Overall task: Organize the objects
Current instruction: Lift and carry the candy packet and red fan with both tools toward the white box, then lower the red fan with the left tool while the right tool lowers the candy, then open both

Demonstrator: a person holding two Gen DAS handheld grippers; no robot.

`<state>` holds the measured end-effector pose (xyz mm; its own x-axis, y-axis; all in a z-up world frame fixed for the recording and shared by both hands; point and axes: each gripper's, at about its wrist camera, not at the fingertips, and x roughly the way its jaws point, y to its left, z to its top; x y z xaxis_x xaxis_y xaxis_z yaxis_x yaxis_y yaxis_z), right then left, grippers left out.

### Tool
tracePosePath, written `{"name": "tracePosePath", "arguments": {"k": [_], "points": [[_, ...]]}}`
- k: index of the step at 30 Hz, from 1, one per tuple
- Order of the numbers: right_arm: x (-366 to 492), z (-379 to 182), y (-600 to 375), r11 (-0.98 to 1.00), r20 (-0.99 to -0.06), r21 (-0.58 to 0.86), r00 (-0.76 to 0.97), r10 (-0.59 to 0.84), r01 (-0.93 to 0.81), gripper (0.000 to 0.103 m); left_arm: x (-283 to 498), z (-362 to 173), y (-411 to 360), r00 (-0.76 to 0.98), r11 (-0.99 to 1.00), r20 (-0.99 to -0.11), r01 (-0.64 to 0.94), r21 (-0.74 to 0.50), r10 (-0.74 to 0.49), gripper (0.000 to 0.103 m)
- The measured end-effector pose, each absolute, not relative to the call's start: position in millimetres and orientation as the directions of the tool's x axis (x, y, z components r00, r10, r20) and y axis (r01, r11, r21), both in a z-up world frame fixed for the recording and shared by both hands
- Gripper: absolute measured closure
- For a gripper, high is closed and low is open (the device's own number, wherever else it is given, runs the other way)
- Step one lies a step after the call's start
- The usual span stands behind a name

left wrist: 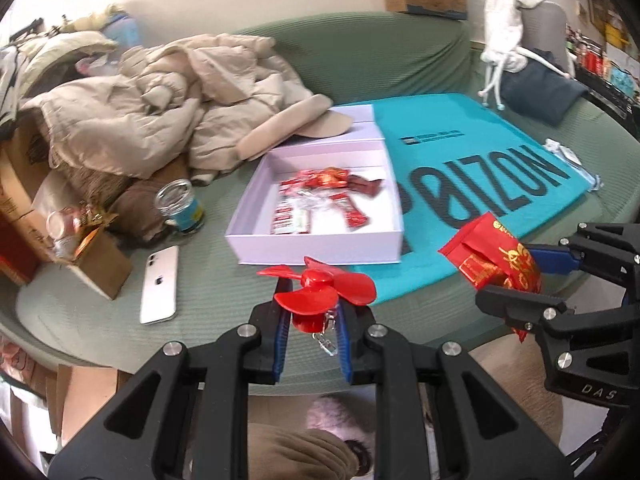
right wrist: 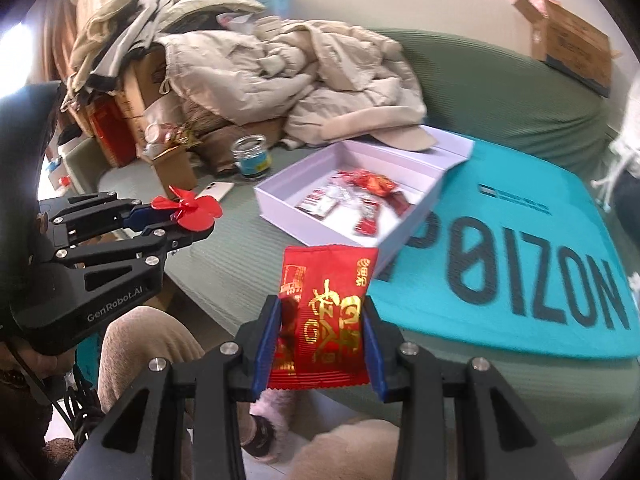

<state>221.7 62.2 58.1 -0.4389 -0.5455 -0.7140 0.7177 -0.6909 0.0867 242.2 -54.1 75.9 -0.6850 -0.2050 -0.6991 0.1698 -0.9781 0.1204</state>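
Note:
My left gripper (left wrist: 312, 316) is shut on a small red toy fan (left wrist: 316, 294) with a metal clasp hanging under it; the same left gripper (right wrist: 188, 220) and red fan (right wrist: 188, 208) show at the left of the right wrist view. My right gripper (right wrist: 322, 328) is shut on a red snack packet (right wrist: 326, 316) with gold characters, and this right gripper (left wrist: 520, 284) with its red packet (left wrist: 496, 260) appears at the right of the left wrist view. Both hang before an open white box (left wrist: 316, 246) holding several red wrapped snacks (left wrist: 320, 196) on the green sofa.
A teal bag (left wrist: 460, 152) printed POIZON lies right of the box. A beige cap (left wrist: 296, 124) rests on the box lid, with a heap of beige coats (left wrist: 160, 100) behind. A white phone (left wrist: 160, 284), a glass jar (left wrist: 180, 208) and cardboard boxes (left wrist: 96, 264) lie left.

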Motion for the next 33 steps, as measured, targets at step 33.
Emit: {"name": "tracePosePath", "arguments": {"k": [33], "points": [[96,15,-29,-0.627,-0.772,0.112,-0.329,-0.543,0.771,0.064,104,17,-140,-0.63,-0.977,-0.755,0.2,0.069,-0.182,0.084]]}}
